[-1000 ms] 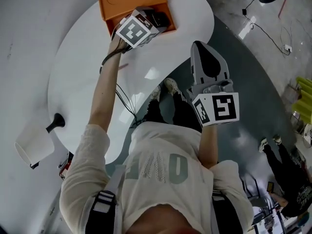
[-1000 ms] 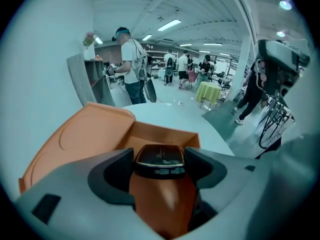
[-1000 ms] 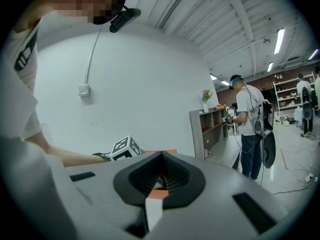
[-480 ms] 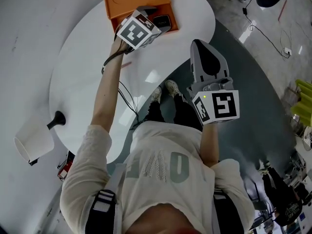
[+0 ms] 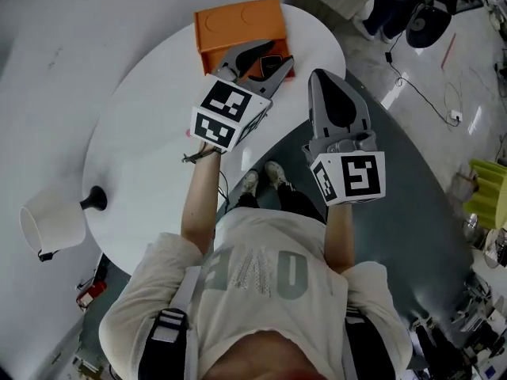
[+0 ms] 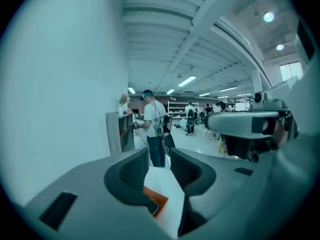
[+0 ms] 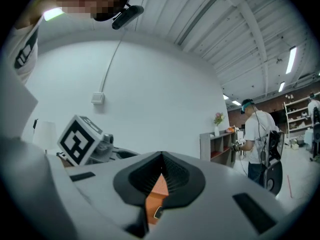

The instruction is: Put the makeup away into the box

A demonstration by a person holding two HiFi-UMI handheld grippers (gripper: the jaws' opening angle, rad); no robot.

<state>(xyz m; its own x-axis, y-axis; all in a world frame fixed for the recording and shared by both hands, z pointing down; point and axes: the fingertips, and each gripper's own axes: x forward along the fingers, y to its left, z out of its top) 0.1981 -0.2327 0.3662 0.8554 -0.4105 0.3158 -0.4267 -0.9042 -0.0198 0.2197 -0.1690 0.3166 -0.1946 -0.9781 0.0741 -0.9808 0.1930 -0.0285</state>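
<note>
Currently holding left gripper [image 6: 160, 160] above the far part of a glossy white, round-edged table [image 5: 142, 133], over the near side of the orange box [image 5: 238, 22]. Jaws partway apart, just been closing. Nothing gripped between the ribbed dark pads [image 6: 131, 170]; only white tabletop and an orange box corner seen through the gap. Right gripper [image 7: 161, 160] alongside, off the table edge, with a smooth grey wedge-shaped shell. Jaws closed tip to tip, empty. Box matte orange and rectangular, with faint round embossing on its far flat panel. Dark makeup case [image 5: 272, 59], black with a pale rim, lying inside the box at its near right corner, between neither pair of jaws. White lamp shade [image 5: 49, 222] with a black base at the table's near left edge. Shiny grey floor [image 5: 412, 180] to the right.
</note>
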